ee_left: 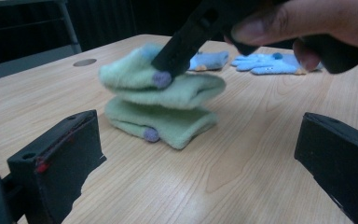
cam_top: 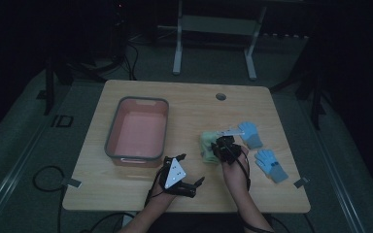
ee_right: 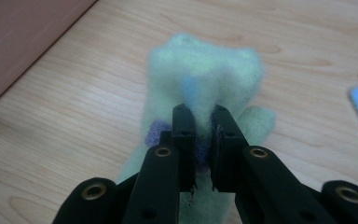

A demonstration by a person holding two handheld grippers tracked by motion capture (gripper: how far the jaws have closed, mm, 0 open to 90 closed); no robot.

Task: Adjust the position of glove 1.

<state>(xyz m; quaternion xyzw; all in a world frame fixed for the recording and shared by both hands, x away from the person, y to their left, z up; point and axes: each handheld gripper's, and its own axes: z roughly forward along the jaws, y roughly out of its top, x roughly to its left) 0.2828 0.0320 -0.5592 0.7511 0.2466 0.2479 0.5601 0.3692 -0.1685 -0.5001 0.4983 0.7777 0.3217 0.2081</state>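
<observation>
Mid-table: right gripper (ee_right: 204,122) pinches upper green glove (ee_right: 204,70); left gripper (cam_top: 189,170) wide open, front edge.

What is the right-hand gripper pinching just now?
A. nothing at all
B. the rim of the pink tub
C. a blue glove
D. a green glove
D: the right gripper has its jaws closed on a green glove, held above a second green glove lying on the table.
</observation>
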